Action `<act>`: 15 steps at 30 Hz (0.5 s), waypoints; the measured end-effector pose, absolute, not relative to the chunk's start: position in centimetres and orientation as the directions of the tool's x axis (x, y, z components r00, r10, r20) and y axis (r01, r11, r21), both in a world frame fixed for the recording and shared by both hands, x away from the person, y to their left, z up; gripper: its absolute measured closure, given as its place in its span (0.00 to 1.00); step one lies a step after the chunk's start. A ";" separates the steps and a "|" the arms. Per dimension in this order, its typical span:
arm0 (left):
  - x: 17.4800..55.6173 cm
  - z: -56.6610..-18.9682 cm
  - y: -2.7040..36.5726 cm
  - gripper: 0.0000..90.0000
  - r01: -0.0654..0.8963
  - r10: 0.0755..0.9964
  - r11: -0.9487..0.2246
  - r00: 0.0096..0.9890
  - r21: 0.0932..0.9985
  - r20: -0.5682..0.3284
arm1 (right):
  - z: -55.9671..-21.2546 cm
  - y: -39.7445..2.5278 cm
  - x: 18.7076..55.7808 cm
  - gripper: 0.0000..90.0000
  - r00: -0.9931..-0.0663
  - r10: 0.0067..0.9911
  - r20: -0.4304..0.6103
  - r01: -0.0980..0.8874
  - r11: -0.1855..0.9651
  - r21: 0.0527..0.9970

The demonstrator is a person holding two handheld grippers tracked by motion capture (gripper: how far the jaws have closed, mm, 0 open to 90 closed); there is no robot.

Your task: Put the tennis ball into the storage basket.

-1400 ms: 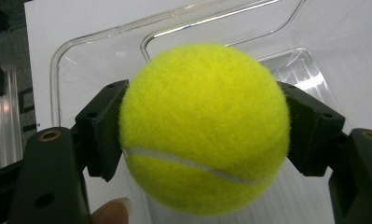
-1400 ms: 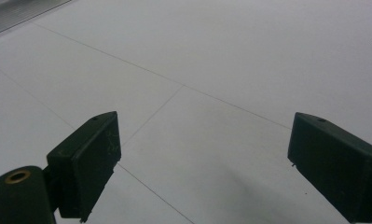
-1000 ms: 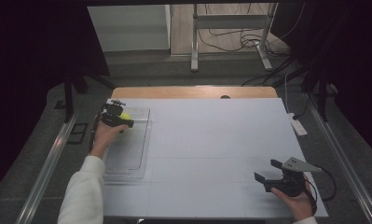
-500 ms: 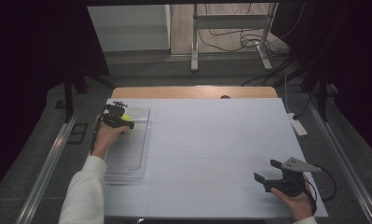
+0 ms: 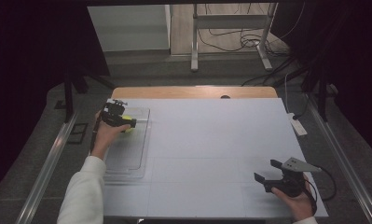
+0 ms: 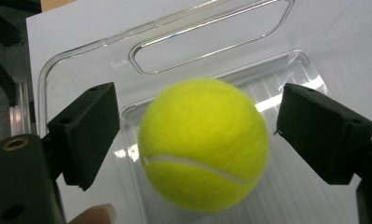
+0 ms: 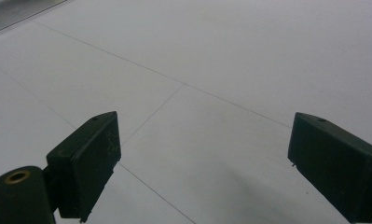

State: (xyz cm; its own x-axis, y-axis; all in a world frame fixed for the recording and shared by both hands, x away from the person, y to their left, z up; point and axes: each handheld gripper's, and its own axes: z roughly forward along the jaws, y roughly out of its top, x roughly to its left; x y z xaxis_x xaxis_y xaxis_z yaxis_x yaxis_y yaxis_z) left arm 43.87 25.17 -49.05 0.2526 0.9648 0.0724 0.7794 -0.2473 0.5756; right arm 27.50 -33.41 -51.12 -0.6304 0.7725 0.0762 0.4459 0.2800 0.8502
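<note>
Left gripper (image 6: 197,135) jaws spread wide, flanking tennis ball (image 6: 203,144) without touching; right gripper (image 7: 202,163) jaws spread, empty.

High view: table (image 5: 211,140) lit evenly from above, surroundings dark, pic soft/low-res. Left gripper view: ball (image 6: 203,144) slightly blurred, glare streaks on clear tray (image 6: 183,42), jaws close and soft. Right gripper view: dim grey, faint shadow betw. jaws, table lines sharp.
</note>
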 end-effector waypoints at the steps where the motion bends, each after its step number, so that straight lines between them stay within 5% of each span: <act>1: 43.9 -49.1 25.2 0.15 0.779 0.965 -0.247 0.253 0.576 0.072 | -51.1 -33.4 27.5 0.11 -0.630 0.773 0.076 0.446 0.280 0.850; 15: 42.6 -47.2 25.6 0.13 0.714 0.962 -0.216 0.272 0.666 0.021 | -51.1 -33.4 27.6 0.11 -0.630 0.773 0.078 0.446 0.277 0.851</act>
State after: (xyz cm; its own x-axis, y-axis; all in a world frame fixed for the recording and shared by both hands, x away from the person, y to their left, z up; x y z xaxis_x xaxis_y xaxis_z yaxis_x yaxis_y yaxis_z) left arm 42.59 25.61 -47.22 0.2720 0.9621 0.0210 0.7141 -0.2164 0.6658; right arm 27.56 -33.45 -51.14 -0.6300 0.7727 0.0781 0.4459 0.2775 0.8510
